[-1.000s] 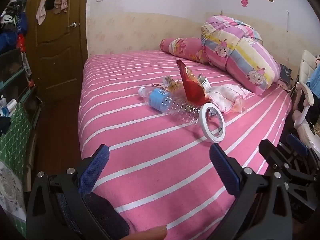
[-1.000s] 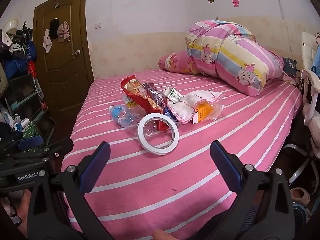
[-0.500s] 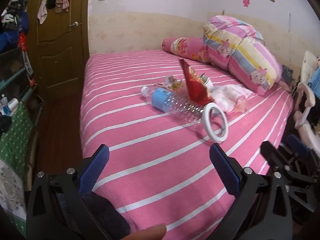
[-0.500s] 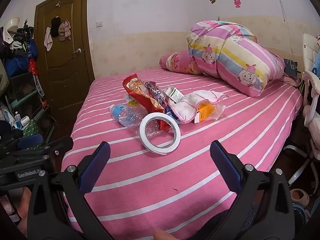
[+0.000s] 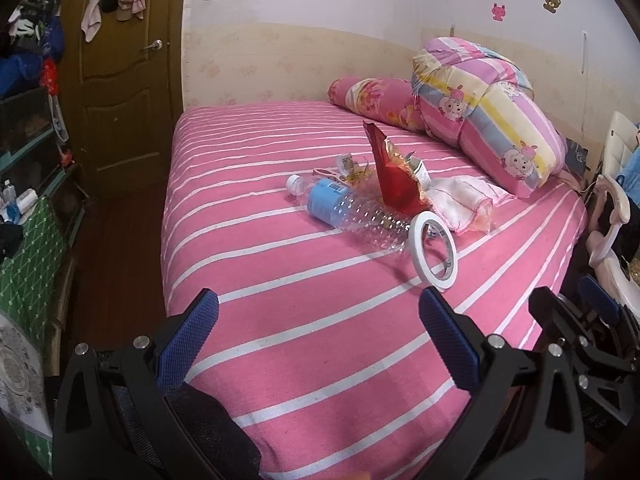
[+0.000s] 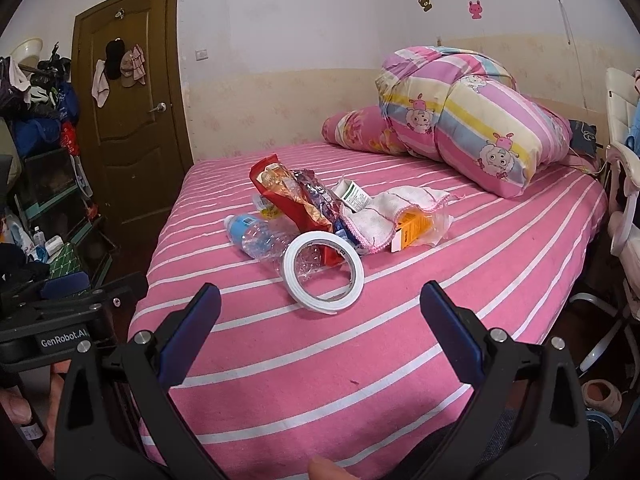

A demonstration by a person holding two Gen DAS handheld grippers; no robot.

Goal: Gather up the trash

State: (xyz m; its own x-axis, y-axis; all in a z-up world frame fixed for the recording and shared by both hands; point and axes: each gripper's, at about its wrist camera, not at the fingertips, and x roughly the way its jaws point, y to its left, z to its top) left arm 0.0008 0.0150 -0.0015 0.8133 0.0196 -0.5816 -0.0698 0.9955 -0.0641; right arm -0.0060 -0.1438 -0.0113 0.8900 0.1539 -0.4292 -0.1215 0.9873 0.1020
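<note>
A heap of trash lies mid-bed: a clear plastic bottle [image 5: 352, 212] [image 6: 268, 236] with a blue label, a red snack wrapper [image 5: 390, 176] [image 6: 288, 196], a white tape roll [image 5: 432, 250] [image 6: 322, 272] leaning on the bottle, a white cloth [image 5: 460, 200] [image 6: 384, 212] and an orange packet in clear plastic [image 6: 420, 226]. My left gripper [image 5: 318, 332] hangs open over the near edge of the bed, well short of the heap. My right gripper [image 6: 320, 330] is open too, just short of the tape roll, nothing between its fingers.
The pink striped bed [image 5: 280, 264] [image 6: 400, 340] carries a folded quilt [image 5: 488, 112] [image 6: 468, 120] and a pillow [image 5: 372, 96] at its head. A brown door [image 5: 120, 92] [image 6: 132, 120] and cluttered shelves [image 6: 44, 168] stand left. A white chair [image 6: 624, 184] stands right.
Both grippers have crept a little forward toward the heap, so the trash looms slightly larger. Their jaws stay as wide as before.
</note>
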